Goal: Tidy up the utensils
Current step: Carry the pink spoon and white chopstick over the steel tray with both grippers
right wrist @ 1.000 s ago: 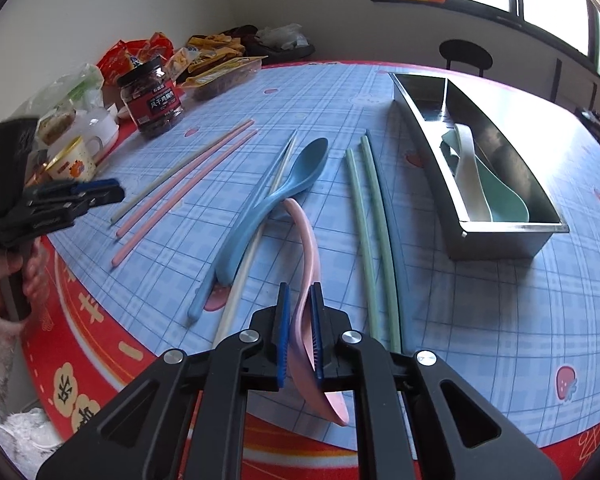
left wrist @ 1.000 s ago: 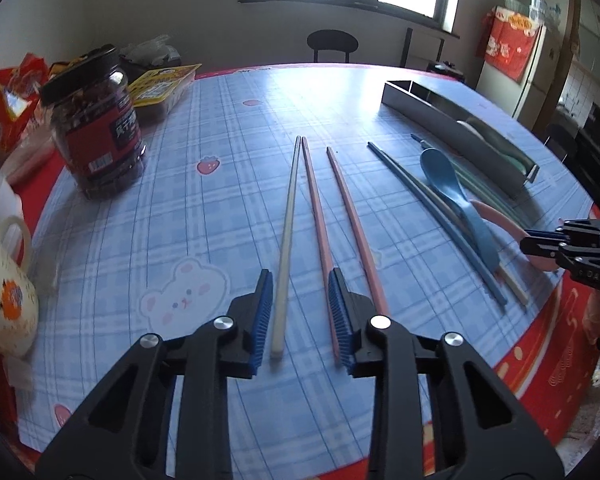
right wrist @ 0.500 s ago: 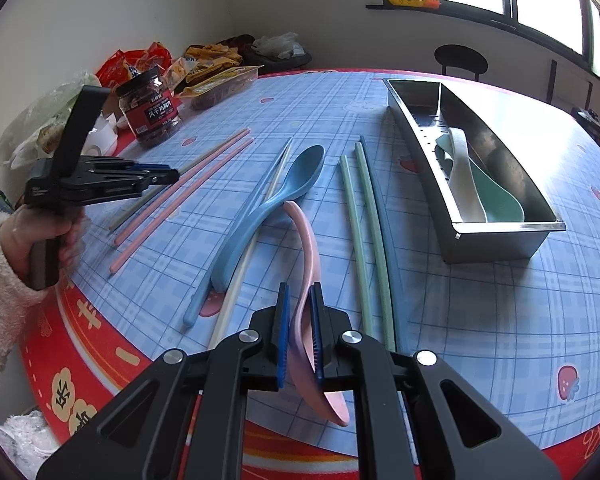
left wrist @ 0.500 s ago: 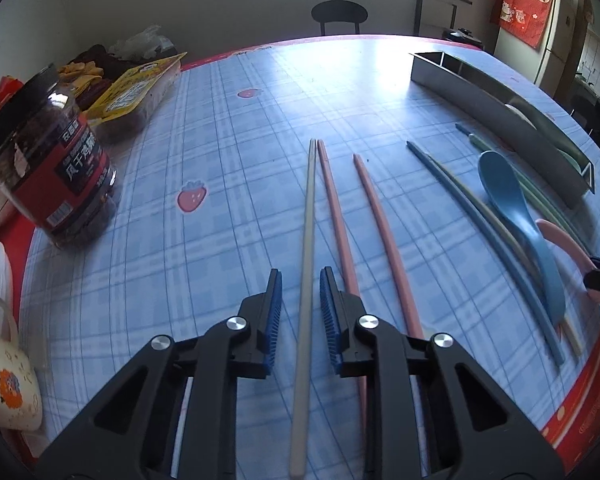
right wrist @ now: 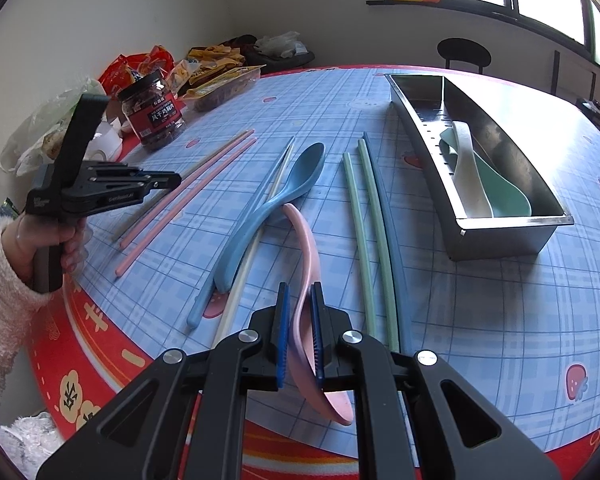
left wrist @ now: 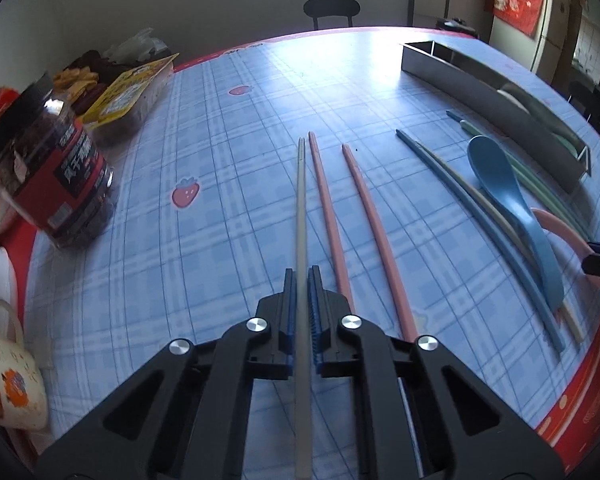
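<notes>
Gripping two things at once, the person has both tools loaded. The left gripper (left wrist: 300, 280) has its fingers (left wrist: 288, 292) pressed onto a cream chopstick (left wrist: 301, 208), taken near its thick end; the thin tip runs away across the table (left wrist: 228, 200), and from here I cannot tell whether it has left the cloth. The right gripper (right wrist: 299, 296) has its fingers (right wrist: 282, 320) clamped on the handle of a pink spoon (right wrist: 306, 248), the bowl end hanging towards the camera over the table edge.

The chopstick looks like light, stiff, smooth plastic. Held so far from its middle, it will likely swing or pivot in the pads, so a firm squeeze and a slow carry suit it; a hold nearer the centre would steady it. The spoon is also light and rigid, but curved and glossy, so it could twist between flat pads; the narrow handle is the sensible place, as here.

Just beside the cream stick lie two pink chopsticks (left wrist: 328, 216). Further over are a blue spoon (left wrist: 500, 184) across blue and cream sticks, then two green chopsticks (right wrist: 364, 220). The steel tray (right wrist: 500, 232), well apart from the left gripper, already holds a white and a green spoon. A jar (left wrist: 48, 176) and a mug (left wrist: 8, 368) stand at the left edge, clear of the likely path.
</notes>
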Demonstrator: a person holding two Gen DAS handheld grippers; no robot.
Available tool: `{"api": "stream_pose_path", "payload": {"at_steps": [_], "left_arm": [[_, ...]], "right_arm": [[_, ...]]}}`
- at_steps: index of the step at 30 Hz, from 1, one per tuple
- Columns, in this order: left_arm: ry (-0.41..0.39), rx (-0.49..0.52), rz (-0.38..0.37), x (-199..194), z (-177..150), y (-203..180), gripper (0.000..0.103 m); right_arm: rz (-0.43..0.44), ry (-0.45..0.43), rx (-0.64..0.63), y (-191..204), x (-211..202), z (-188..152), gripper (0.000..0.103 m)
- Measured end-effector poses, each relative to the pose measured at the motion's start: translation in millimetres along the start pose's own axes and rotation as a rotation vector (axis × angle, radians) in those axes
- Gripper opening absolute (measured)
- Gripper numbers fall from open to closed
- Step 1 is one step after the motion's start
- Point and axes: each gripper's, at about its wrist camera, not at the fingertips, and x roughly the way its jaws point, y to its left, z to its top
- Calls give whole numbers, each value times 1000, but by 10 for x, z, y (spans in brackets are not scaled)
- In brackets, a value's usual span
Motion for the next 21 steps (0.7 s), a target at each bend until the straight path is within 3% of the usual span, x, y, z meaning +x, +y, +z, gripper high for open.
{"api": "stream_pose_path", "payload": {"at_steps": [4, 13, 17, 21], "left_arm": [[8, -15, -34, -95, -131, 8, 10], [-17, -18, -21, -296, -457, -82, 10], [-36, -57, -24, -300, -479, -56, 10], [-69, -163, -100, -317, -539, 94, 10]], "right_arm": [[11, 1, 10, -9, 2, -3, 11], [39, 4, 31, -41, 9, 3, 11], [52, 4, 41, -53, 14, 5, 11], [68, 0, 50, -60, 5, 1, 10]]}}
